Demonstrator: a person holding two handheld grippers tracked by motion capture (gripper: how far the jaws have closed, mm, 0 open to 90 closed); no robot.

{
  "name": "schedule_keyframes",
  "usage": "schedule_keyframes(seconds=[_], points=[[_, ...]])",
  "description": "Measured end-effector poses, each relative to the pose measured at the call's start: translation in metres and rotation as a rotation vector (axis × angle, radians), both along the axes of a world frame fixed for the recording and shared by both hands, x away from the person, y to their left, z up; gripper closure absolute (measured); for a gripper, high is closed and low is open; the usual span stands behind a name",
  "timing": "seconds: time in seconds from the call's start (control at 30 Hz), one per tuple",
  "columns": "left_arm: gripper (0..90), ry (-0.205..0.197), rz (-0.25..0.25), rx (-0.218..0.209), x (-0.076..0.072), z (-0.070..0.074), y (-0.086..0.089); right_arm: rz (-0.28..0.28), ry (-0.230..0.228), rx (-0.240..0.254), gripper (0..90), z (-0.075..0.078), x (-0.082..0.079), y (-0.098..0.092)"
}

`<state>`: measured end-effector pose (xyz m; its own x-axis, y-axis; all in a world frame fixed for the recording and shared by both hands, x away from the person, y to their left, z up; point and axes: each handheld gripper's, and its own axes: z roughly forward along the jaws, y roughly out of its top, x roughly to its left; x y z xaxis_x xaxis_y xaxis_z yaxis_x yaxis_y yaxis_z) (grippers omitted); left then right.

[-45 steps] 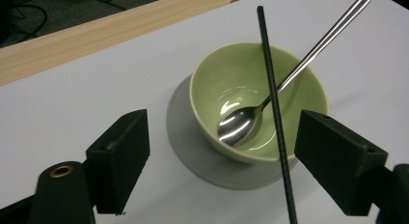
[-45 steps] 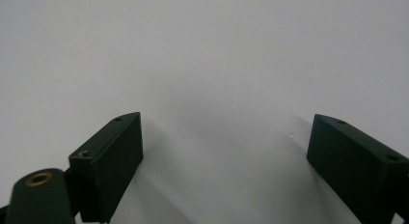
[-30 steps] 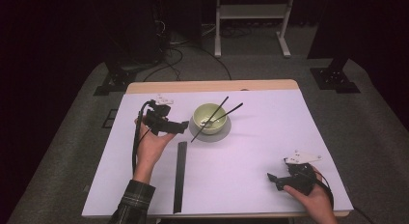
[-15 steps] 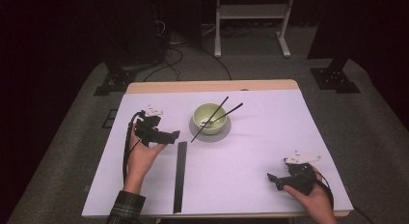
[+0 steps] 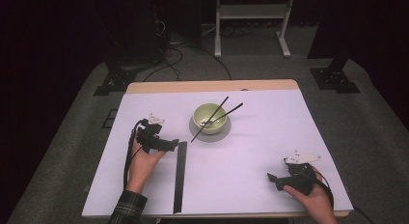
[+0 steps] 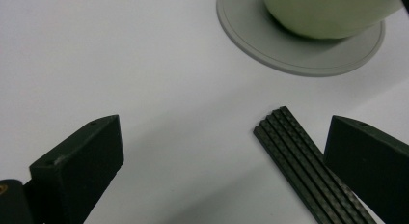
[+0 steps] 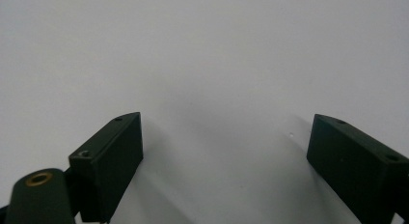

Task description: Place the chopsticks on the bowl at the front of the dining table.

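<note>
Now | green bowl (image 5: 207, 117) on grey saucer (image 5: 210, 135) holds two chopsticks (image 5: 212, 118) | left tool (image 5: 172, 144) wide | right tool (image 5: 271, 178) wide

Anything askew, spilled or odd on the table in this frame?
Nothing spilled or damaged. The two chopsticks lean in the green bowl with tips sticking out over its rim, splayed apart rather than paired. The black ridged strip lies flat and straight beside the left gripper.

Black two-jaw left tool (image 5: 166, 144), right tool (image 5: 274, 178), trailing black cables, plaid sleeve (image 5: 128, 210)
</note>
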<state>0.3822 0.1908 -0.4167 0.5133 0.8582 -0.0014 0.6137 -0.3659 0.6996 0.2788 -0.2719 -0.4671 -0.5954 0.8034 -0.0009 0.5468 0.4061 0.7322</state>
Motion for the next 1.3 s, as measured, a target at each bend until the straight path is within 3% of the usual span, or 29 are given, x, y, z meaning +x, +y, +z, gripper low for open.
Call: schedule_keyframes(seconds=[0.23, 0.5, 0.83, 1.3], points=[[1.0, 0.033, 0.0, 0.016, 0.007, -0.017, -0.005, 0.0, 0.0, 0.0, 11.1, 0.0, 0.0, 0.0], [1.0, 0.051, 0.015, 0.022, 0.011, -0.025, -0.005, 0.0, 0.0, 0.001, 11.1, 0.0, 0.0, 0.0], [1.0, 0.064, 0.022, 0.024, 0.014, -0.033, -0.007, 0.0, 0.001, 0.001, 11.1, 0.0, 0.0, 0.0], [1.0, 0.062, 0.029, 0.032, 0.013, -0.033, -0.009, 0.0, 0.001, 0.001, 11.1, 0.0, 0.0, 0.0]])
